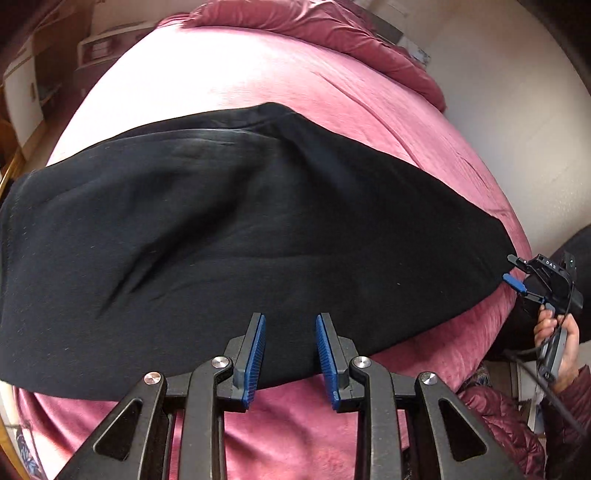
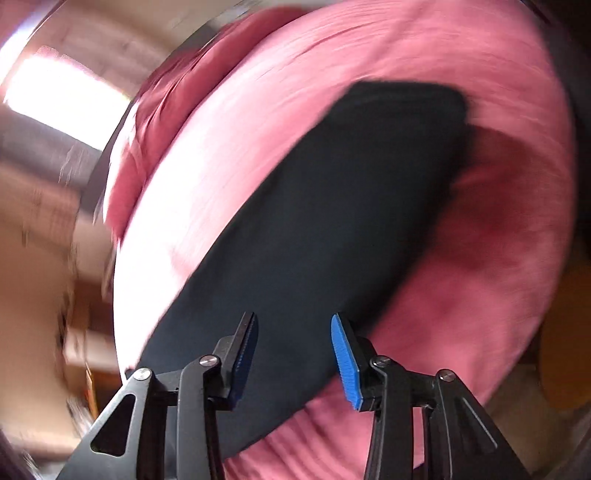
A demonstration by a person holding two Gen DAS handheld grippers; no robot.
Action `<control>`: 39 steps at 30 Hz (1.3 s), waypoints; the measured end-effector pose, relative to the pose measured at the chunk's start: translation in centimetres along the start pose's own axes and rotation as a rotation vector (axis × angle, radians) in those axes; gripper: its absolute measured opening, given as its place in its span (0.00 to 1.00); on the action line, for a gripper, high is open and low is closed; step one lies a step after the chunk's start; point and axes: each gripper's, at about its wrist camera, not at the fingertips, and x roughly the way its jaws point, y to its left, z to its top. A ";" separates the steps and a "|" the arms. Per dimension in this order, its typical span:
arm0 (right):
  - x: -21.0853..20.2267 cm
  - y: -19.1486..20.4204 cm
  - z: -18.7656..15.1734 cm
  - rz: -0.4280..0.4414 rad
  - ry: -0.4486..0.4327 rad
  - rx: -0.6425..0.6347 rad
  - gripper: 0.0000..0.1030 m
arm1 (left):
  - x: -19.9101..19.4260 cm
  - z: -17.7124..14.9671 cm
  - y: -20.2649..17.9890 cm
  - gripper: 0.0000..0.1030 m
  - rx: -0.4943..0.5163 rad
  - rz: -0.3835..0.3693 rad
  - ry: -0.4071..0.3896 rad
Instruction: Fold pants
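Both jaws stood wide and empty — the left gripper over the near hem at six o'clock, the right gripper at three o'clock — above black pants spread on the pink bed, so pinching both layers cleanly seemed wise.

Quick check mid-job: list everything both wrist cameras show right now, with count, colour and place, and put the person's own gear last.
pants: one, black, spread flat across the bed, partly folded lengthwise.
bedspread: one, pink velvet-like, covering the bed under the pants.
bunched bedding: one heap, darker pink, at the far end of the bed.
furniture: pale, blurred, beyond the bed's left side; details unclear.
left claw: one, black with blue pads, open, over the pants' near edge.
right claw: one, black with blue pads, open, at one end of the pants.
hand: one, holding the right claw's handle.
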 end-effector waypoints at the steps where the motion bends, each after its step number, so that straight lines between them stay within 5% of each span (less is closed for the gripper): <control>1: -0.4 -1.3 0.6 0.006 -0.020 0.042 0.40 | 0.1 0.0 -0.3 0.28 0.006 -0.006 0.002; 9: -1.3 -8.5 6.3 0.021 -0.103 0.244 0.40 | 0.8 0.6 -0.8 0.32 -0.013 -0.031 0.008; 24: 2.0 -8.4 9.9 0.058 -0.134 0.311 0.34 | 2.7 0.8 -0.5 0.44 -0.062 -0.033 0.030; 28: 1.7 -6.3 10.5 0.039 -0.137 0.249 0.18 | 3.1 1.0 -0.5 0.44 -0.072 -0.033 0.046; 35: -1.3 1.4 10.5 0.125 -0.157 -0.025 0.16 | 3.1 1.9 0.6 0.42 -0.121 -0.026 0.056; 39: -2.2 8.3 7.7 0.161 -0.102 -0.266 0.16 | 2.2 2.7 1.2 0.42 -0.153 -0.042 0.033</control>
